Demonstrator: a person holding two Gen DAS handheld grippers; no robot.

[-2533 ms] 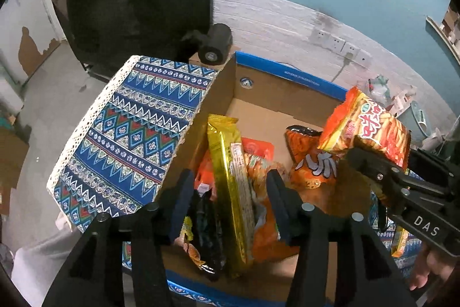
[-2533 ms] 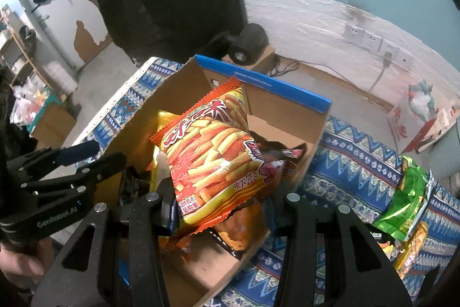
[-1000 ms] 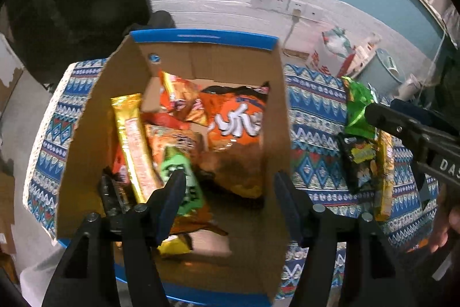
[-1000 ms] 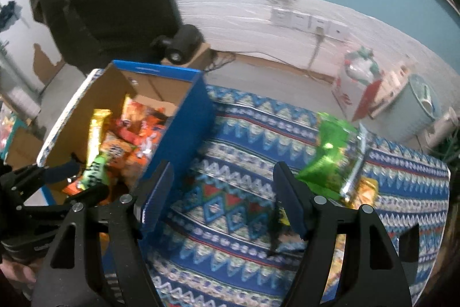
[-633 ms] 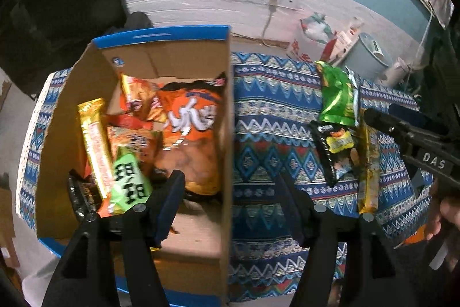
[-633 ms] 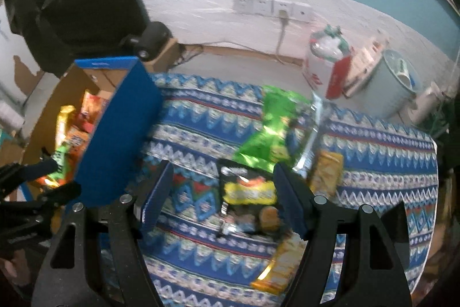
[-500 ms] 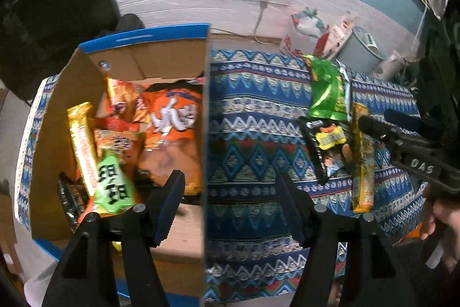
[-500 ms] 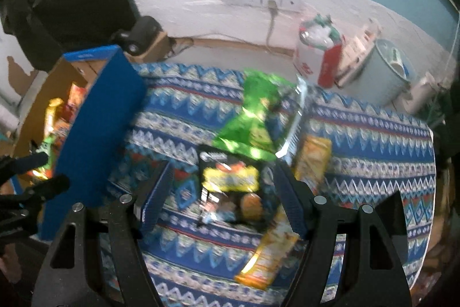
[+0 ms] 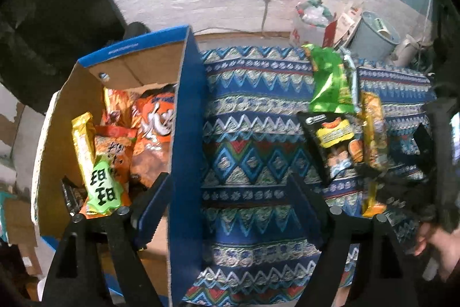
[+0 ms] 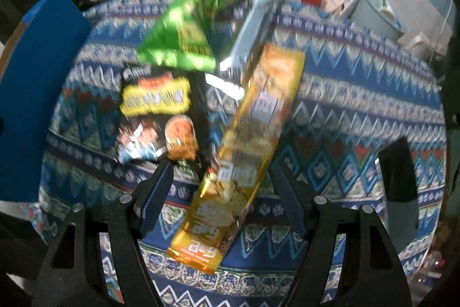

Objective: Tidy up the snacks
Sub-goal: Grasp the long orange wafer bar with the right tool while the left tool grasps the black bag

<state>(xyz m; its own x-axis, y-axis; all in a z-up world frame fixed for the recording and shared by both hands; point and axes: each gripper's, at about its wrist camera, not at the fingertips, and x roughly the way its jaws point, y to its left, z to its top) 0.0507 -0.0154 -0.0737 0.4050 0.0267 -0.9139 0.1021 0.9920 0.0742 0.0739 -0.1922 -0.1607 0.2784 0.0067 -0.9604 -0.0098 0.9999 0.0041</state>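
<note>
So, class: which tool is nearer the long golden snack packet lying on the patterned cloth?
Right. The right tool hangs open directly over the golden packet. The left tool straddles the box wall, well off to the side.

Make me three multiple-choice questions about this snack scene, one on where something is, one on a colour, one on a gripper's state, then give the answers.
1. Where does the long golden packet lie?
A. inside the cardboard box
B. on the patterned cloth, between the right gripper's fingers
C. on the floor by the wall

2. What colour is the bag that lies farthest back in the group of loose snacks?
A. green
B. red
C. white

3. How does the right gripper stand?
A. shut on the black packet
B. shut on nothing
C. open, with nothing clamped

Answers:
1 B: it rests on the patterned cloth, running up between the open fingers.
2 A: a shiny green bag sits behind the black packet.
3 C: the jaws stand wide apart, clear of the packet's edges.
</note>
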